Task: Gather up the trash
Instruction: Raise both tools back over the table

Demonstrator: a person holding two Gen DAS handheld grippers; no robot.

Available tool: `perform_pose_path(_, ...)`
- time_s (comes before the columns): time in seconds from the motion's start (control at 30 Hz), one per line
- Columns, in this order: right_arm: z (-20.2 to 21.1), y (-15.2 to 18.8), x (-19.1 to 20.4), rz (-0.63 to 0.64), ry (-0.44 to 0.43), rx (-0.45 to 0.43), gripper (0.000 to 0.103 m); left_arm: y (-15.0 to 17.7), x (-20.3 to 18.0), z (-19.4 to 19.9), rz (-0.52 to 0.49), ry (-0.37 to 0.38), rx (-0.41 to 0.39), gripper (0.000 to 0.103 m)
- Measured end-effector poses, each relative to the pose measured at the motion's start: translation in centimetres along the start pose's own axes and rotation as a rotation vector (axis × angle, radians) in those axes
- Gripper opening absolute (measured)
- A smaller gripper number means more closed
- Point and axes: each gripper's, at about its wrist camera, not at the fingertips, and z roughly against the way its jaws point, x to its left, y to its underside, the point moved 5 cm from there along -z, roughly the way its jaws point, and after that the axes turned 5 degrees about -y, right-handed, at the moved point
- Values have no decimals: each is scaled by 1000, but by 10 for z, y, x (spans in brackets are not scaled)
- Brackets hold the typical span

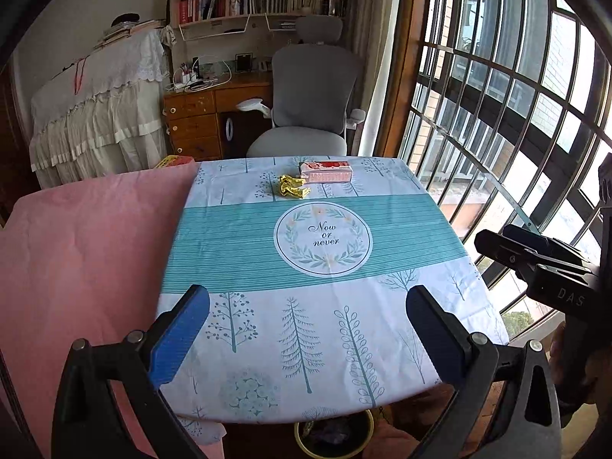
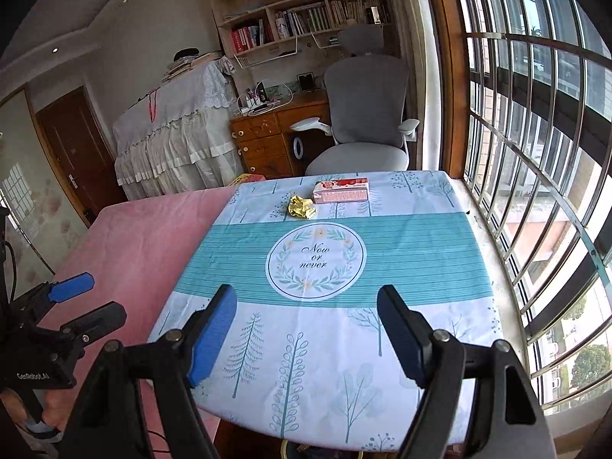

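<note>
While both tools hang above the near edge of the counter (image 1: 382,199), nothing has been picked up. The left hand-held gripper (image 1: 308,329) has its jaws wide apart with only tablecloth showing between them, and the right hand-held gripper (image 2: 308,338) is spread just as wide and equally empty.

Taking the round "Now or never" emblem (image 1: 323,237) as the landmark, the trash sits beyond it, near the far edge: a crumpled yellow wrapper (image 1: 292,185) just past the emblem and slightly to its left, and a pink-and-red carton (image 1: 325,171) touching or nearly touching the wrapper on its right. A bin (image 1: 332,436) peeps out below the near edge of the counter, on the emblem's near side.

The likely trouble is reach: both pieces lie well apart from the grippers, so a long stretch could drag the loose cloth and shift them. The wrapper looks light and springy; a shallow pinch may let it slip out. Going for it carelessly could also nudge the carton towards the far edge.
</note>
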Motion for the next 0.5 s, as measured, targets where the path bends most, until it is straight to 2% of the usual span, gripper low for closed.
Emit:
perform_pose_path(0.23,-76,-95,-45,102,-34,29,76,-76,4,-73,93,-73,26,102)
perform_pose_path(0.4,-159,-136,-85,162,-89,160,76,-116,-6,-148,155,-126,80,101)
perform_pose_path(0.5,-207,-148,-103,206,-139,213,75,-133,-13,-201,188,-162,126,100)
